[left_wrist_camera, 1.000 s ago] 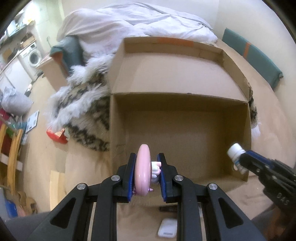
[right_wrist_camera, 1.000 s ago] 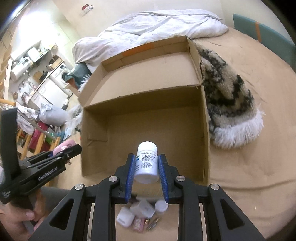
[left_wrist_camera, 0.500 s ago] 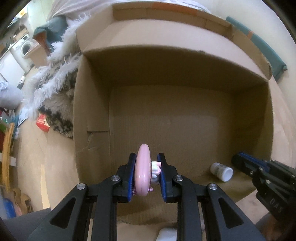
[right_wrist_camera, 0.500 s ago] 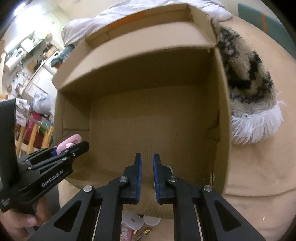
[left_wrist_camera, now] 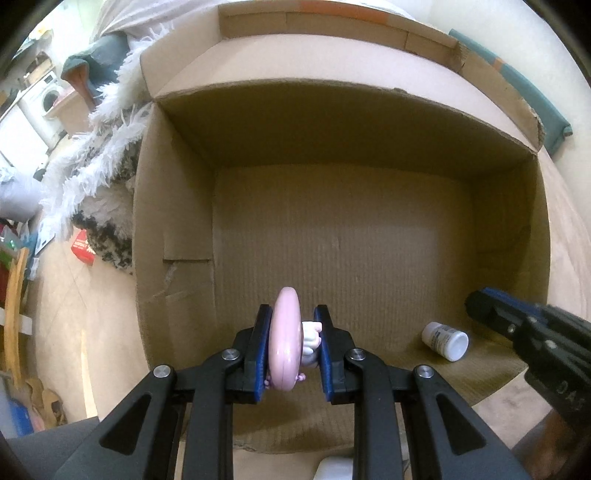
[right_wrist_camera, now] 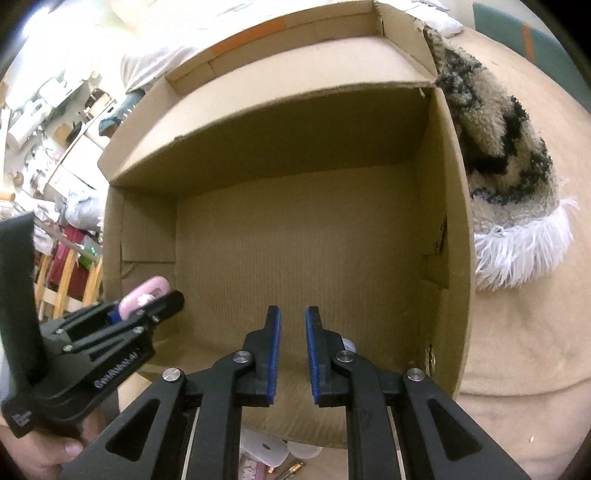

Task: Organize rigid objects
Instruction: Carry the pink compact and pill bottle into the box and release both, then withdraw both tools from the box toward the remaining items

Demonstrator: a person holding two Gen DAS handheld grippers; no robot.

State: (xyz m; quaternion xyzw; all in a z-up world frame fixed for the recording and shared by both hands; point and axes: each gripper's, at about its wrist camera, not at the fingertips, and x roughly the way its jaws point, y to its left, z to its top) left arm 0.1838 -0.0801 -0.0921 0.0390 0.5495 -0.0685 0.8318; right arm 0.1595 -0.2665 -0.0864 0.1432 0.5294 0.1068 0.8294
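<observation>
White bottle (left_wrist_camera: 445,340) lies in cardboard box (left_wrist_camera: 332,240) at 4 o'clock; our left gripper (left_wrist_camera: 291,354) clamps pink compact (left_wrist_camera: 282,343), undropped; right gripper (right_wrist_camera: 291,350) parted, empty.

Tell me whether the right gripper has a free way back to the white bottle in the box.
Probably yes. The right gripper is empty, jaws apart, just beside the white bottle, which lies alone on its side on the cardboard box floor. The left gripper, holding the pink toy, sits well aside.

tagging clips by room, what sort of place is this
Likely a lived-in home, perhaps a bedroom corner: a washing machine, rumpled white bedding and a shaggy throw surround the cardboard box.
</observation>
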